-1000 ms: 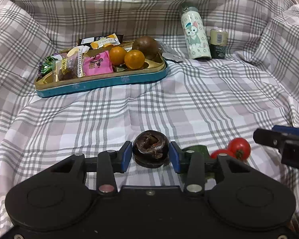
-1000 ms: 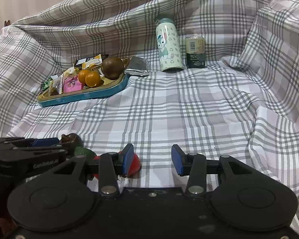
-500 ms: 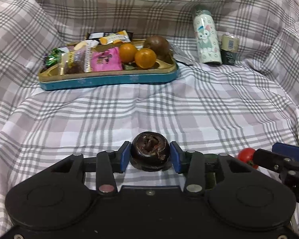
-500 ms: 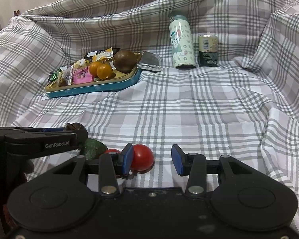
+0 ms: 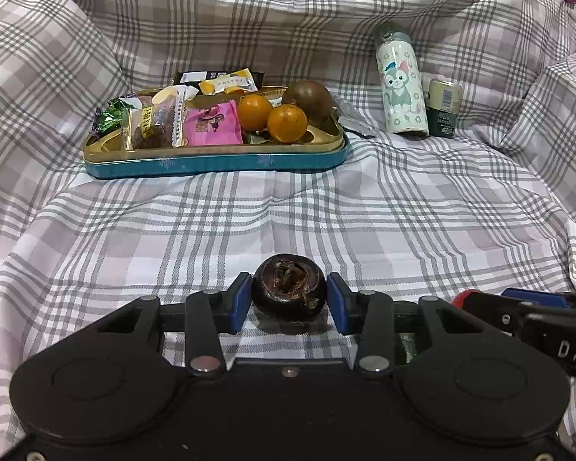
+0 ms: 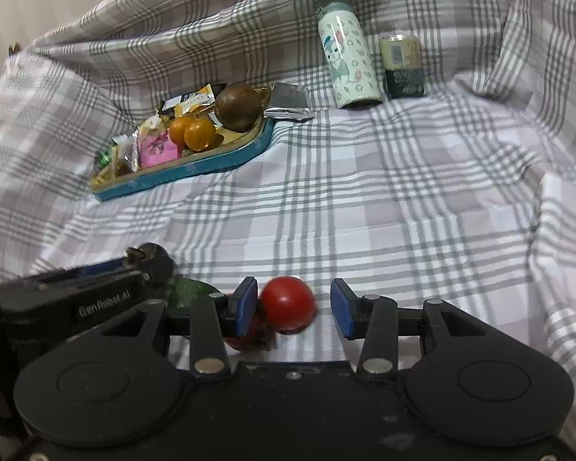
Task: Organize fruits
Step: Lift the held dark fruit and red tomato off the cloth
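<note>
My left gripper is shut on a dark, wrinkled round fruit, held low over the checked cloth. From the right wrist view the same gripper and its dark fruit show at the left. My right gripper stands open with a red tomato between its fingers, close to the left pad. A second tomato and a green fruit lie just behind that finger. The blue-sided tray at the back holds two oranges, a brown fruit and snack packets.
A cartoon-printed bottle and a small can stand at the back right of the tray. A silver wrapper lies by the tray's corner. The checked cloth rises in folds at the back and both sides.
The left gripper has swung to face the tray more squarely, still holding the dark fruit. The right gripper has shifted so the tomato, earlier behind its left finger, now lies between the fingers.
</note>
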### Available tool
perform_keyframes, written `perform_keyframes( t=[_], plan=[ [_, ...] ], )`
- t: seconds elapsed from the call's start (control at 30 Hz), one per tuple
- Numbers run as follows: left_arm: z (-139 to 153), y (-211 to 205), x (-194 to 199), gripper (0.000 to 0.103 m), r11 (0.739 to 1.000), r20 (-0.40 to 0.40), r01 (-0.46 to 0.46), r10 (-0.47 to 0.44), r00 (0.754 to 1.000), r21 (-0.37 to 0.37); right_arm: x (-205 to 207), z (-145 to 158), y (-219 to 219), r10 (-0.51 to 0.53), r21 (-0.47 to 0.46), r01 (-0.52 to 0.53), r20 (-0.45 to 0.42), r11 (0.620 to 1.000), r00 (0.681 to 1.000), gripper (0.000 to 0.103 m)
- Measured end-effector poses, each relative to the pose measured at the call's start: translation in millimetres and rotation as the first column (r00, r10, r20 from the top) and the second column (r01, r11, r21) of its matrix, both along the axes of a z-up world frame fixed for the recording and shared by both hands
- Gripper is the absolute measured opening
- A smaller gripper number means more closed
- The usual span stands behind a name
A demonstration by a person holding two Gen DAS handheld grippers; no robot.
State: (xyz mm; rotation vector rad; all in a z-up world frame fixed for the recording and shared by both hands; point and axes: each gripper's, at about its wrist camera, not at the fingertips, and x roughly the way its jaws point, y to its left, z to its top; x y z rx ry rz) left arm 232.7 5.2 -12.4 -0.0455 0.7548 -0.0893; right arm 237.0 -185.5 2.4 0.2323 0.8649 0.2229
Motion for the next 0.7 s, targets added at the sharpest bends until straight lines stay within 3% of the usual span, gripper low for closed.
perform_keyframes(
  t=[0.13, 0.33, 0.53, 0.7],
  plan=[
    [1.7, 4.4, 0.0, 0.051, 1.0, 0.005, -0.011, 0.011, 1.0, -0.013, 1.8, -1.9, -7.4, -0.019, 0.084, 0.025, -0.06, 0.996, 0.998, 0.045],
    [2.8, 8.9, 1.0, 0.051, 0.999, 0.001, -0.024, 0.024, 1.0, -0.034, 4.5, -2.5, -8.2, -0.023, 0.12, 0.035, -0.098, 0.992, 0.995, 0.046],
    [3.5, 6.9, -0.3, 0.051, 1.0, 0.009, -0.019, 0.02, 1.0, -0.023, 14.9, -3.3, -4.1, -0.04, 0.09, 0.048, -0.092, 0.995, 0.995, 0.047],
    [3.7, 9.6, 0.2, 0.051, 0.999, 0.008, -0.031, 0.031, 0.999, -0.025, 8.7, 1.4, -0.7, -0.026, 0.019, 0.026, -0.018, 0.999, 1.0, 0.038]
  ],
)
